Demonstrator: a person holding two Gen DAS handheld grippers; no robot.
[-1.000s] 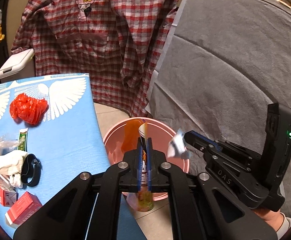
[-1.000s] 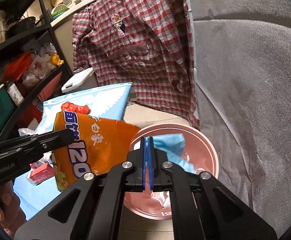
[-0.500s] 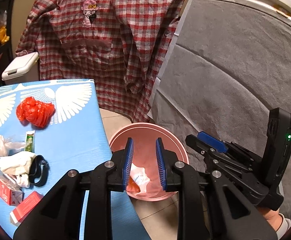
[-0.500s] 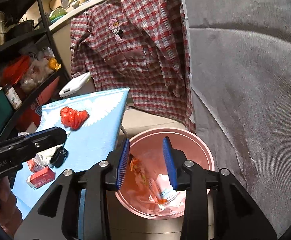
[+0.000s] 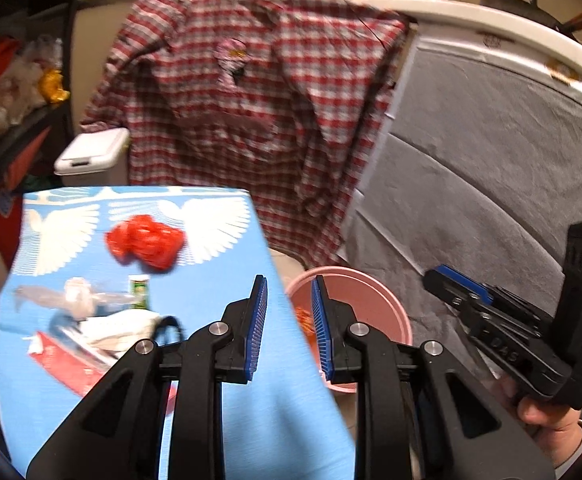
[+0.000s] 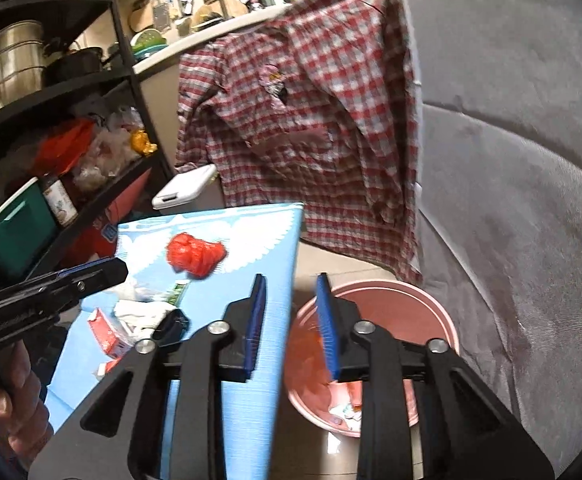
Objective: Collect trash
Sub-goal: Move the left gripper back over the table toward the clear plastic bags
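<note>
A pink bin [image 5: 371, 296] [image 6: 431, 312] stands on the floor right of a blue winged table [image 5: 275, 408] [image 6: 251, 400]; orange and white wrappers lie inside it. On the table lie a crumpled red bag [image 5: 145, 244] [image 6: 195, 254], a green wrapper [image 5: 139, 290], clear plastic [image 5: 71, 298], a white tissue with a black band [image 6: 171, 324] and a red box [image 6: 107, 332]. My left gripper [image 5: 289, 312] is open and empty above the table's right edge. My right gripper [image 6: 293, 314] is open and empty between table and bin; it also shows in the left wrist view [image 5: 451, 284].
A red plaid shirt [image 5: 259, 112] hangs behind the table. A grey cloth-covered sofa [image 6: 531, 200] rises on the right. A black shelf rack [image 6: 51, 128] with pots and bags stands on the left, a white lidded bin [image 5: 91, 156] beside it.
Both grippers opened and dropped the orange wrapper and the small packet into the pink bin. Both have since swung left and up toward the table.
</note>
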